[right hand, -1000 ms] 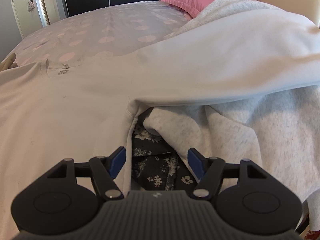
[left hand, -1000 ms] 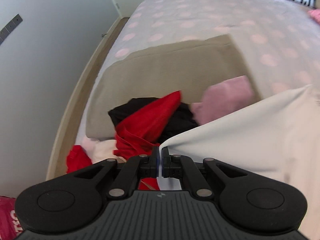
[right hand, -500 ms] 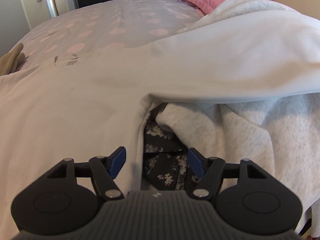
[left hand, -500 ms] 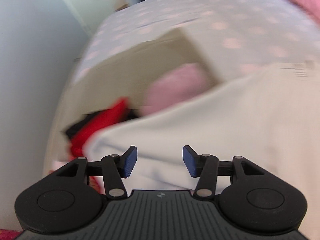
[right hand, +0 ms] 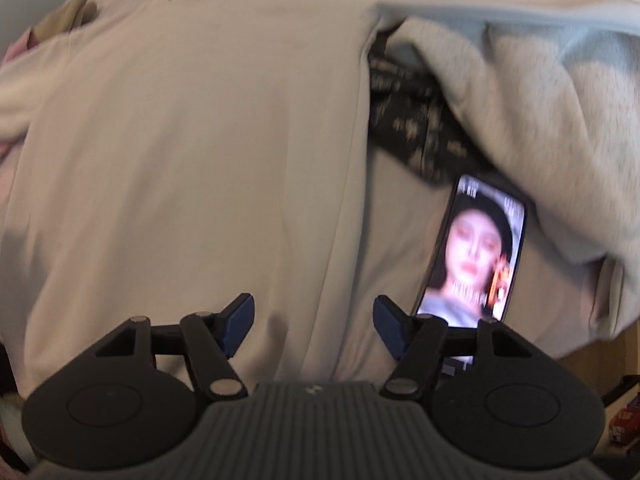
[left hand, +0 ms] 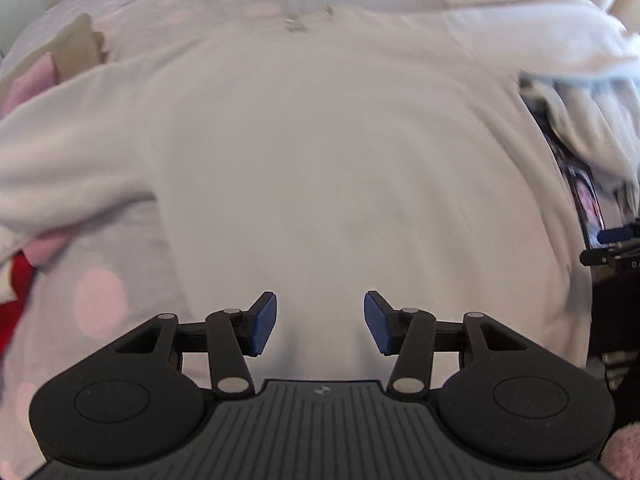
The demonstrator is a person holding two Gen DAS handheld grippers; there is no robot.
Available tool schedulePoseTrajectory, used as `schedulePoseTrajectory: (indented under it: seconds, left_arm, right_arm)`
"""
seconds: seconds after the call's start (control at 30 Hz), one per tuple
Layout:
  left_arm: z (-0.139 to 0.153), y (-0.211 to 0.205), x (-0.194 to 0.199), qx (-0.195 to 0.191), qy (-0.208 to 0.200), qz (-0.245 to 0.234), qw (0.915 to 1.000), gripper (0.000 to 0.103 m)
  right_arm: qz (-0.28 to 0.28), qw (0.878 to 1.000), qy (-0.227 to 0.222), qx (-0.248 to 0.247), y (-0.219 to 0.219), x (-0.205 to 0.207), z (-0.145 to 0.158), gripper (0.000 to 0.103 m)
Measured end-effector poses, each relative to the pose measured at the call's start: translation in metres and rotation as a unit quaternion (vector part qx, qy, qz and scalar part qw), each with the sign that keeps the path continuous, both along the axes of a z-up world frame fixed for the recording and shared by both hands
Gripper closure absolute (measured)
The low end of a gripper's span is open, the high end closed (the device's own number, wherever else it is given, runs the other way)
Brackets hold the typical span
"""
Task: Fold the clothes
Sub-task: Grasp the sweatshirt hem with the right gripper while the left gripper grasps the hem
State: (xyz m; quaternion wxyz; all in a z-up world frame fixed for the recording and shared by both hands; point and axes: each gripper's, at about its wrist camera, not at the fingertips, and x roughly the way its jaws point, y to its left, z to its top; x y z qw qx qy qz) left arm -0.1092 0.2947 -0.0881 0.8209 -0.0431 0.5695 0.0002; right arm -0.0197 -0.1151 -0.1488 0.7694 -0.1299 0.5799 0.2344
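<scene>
A white sweatshirt (left hand: 328, 148) lies spread flat on the bed, its neck label at the far end. It also fills the right wrist view (right hand: 192, 152). My left gripper (left hand: 319, 323) is open and empty, just above the sweatshirt's near hem. My right gripper (right hand: 313, 326) is open and empty, above the sweatshirt's right side edge. The right gripper's tip shows at the right edge of the left wrist view (left hand: 616, 240).
A lit phone (right hand: 476, 248) lies on the bed right of the sweatshirt. A dark floral garment (right hand: 412, 120) and a grey fleece garment (right hand: 532, 112) lie beyond it. Red clothes (left hand: 16, 280) and a beige cloth (left hand: 76, 44) sit at the left. The bedsheet (left hand: 100, 304) has pink dots.
My left gripper let go of the sweatshirt's sleeve, opened, and swung right over the body. My right gripper pulled back toward the hem, and the phone came into view.
</scene>
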Motion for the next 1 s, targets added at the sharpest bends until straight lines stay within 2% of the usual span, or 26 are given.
schedulePoseTrajectory:
  seconds: [0.1, 0.2, 0.23, 0.33, 0.37, 0.47, 0.6, 0.7, 0.8, 0.9, 1.0]
  left_arm:
    - [-0.014, -0.012, -0.014, -0.012, 0.017, -0.003, 0.9998, 0.056]
    - [-0.021, -0.017, -0.019, 0.000, 0.021, -0.009, 0.9997, 0.056]
    - [-0.021, -0.017, -0.021, 0.002, 0.019, -0.007, 0.9998, 0.056]
    - [-0.018, -0.012, -0.020, 0.001, 0.016, 0.005, 0.9999, 0.056]
    - [-0.016, -0.010, -0.021, 0.001, 0.015, 0.008, 0.9999, 0.056]
    - [-0.012, -0.007, -0.024, 0.002, 0.012, 0.011, 0.9999, 0.056]
    - [-0.016, -0.003, -0.027, -0.002, 0.019, 0.014, 0.9997, 0.056]
    - [-0.020, -0.002, -0.030, 0.001, 0.033, 0.006, 0.9995, 0.056]
    - [-0.023, 0.005, -0.037, -0.003, 0.046, 0.008, 0.9989, 0.054]
    - [-0.031, 0.015, -0.047, -0.013, 0.073, 0.014, 0.9972, 0.052]
    - [-0.043, 0.019, -0.056, -0.018, 0.101, 0.013, 0.9946, 0.052]
  right_arm:
    - [0.034, 0.999, 0.021, -0.030, 0.004, -0.022, -0.009, 0.040]
    - [0.090, 0.993, 0.034, -0.073, 0.015, -0.041, -0.022, 0.052]
    - [0.109, 0.990, 0.035, -0.087, 0.018, -0.046, -0.026, 0.058]
    - [0.145, 0.983, 0.035, -0.109, 0.024, -0.056, -0.032, 0.089]
    - [0.155, 0.981, 0.032, -0.116, 0.025, -0.058, -0.031, 0.095]
    - [0.196, 0.970, 0.029, -0.142, 0.025, -0.063, -0.018, 0.097]
    - [0.264, 0.940, 0.011, -0.216, 0.022, -0.063, 0.006, 0.098]
    - [0.275, 0.926, 0.030, -0.256, 0.021, -0.054, 0.001, 0.098]
    - [0.273, 0.921, 0.051, -0.273, 0.028, -0.047, -0.016, 0.098]
    - [0.269, 0.922, 0.065, -0.272, 0.031, -0.046, -0.034, 0.095]
    - [0.274, 0.920, 0.061, -0.273, 0.033, -0.045, -0.033, 0.093]
